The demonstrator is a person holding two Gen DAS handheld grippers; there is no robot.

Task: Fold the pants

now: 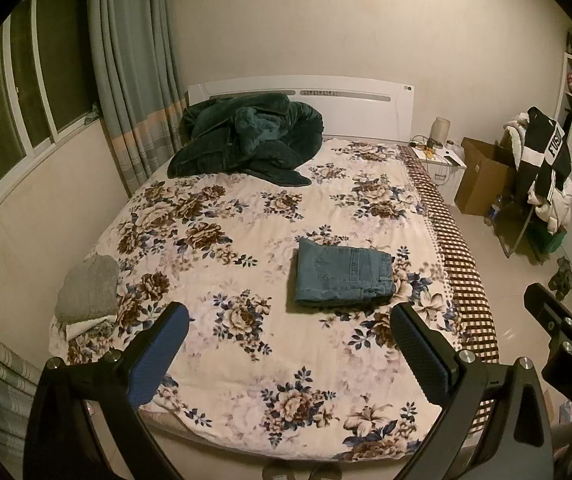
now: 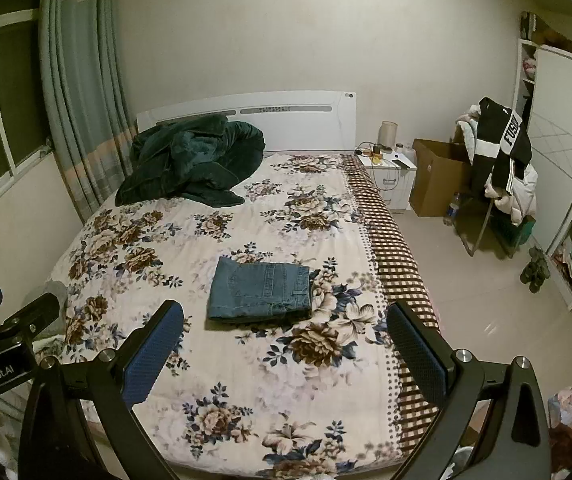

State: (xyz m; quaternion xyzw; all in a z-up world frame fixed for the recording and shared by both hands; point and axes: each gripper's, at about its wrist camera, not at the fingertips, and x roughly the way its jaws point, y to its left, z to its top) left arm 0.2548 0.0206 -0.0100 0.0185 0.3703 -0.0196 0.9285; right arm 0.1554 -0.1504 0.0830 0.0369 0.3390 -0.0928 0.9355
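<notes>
The jeans (image 1: 343, 278) lie folded into a compact rectangle on the flowered bedspread (image 1: 214, 216), toward the bed's right side and nearer its foot, with a back pocket facing up. Nothing touches them. The spot gives flat, open cloth all around, which suits folding and keeps them well apart from the rumpled green blanket (image 1: 246, 136) by the headboard and the grey pile (image 1: 88, 292) at the left edge.

The left gripper (image 1: 289, 344) and the right gripper (image 2: 284, 344) both hover back from the bed's foot, fingers spread wide and holding nothing. They stand side by side, each just showing in the other's view. Judging by the neat stack and the empty fingers drawn away, the folding looks finished or nearly so.
</notes>
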